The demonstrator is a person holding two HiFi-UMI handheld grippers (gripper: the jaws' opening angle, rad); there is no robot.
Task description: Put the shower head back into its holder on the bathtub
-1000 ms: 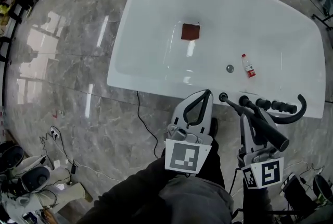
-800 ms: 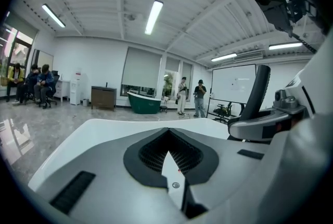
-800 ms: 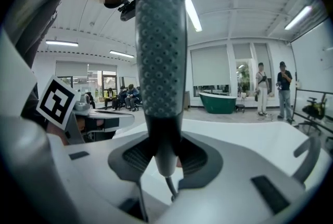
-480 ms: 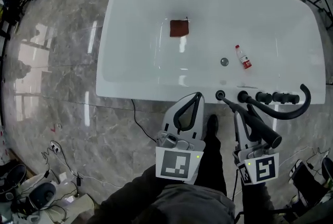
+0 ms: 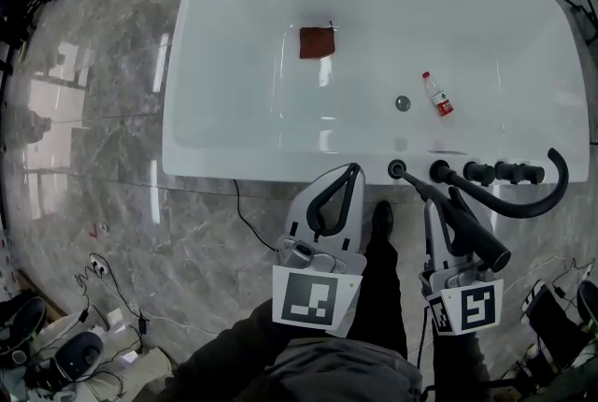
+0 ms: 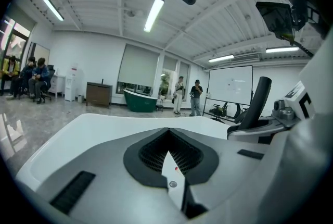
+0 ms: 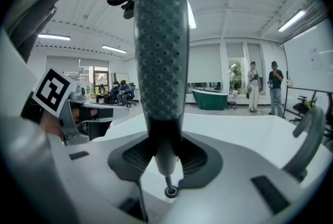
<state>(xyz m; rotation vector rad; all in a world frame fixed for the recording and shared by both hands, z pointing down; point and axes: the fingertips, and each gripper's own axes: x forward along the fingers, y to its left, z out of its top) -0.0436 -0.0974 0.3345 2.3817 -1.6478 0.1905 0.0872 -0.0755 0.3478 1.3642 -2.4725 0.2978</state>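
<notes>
Head view: a white bathtub fills the upper frame, with a red cloth lying on its floor left of centre. Below the near rim, the left hand-held gripper is clenched on nothing, its tips meeting just short of the rim. The left gripper view shows only a thin sliver of tub between the jaws, and the gripper's own body blocks the rest.

To the right, the round holder sits on the rim. The dark shower head slants from it down toward the person, grasped by the right hand-held gripper. The thin end seems to reach the holder's ring, but whether it is seated is hard to make out.

Further right, a small bottle lies inside the tub, beyond black knobs and a curved spout on the near rim. The person's arms are cut off at the bottom edge.
</notes>
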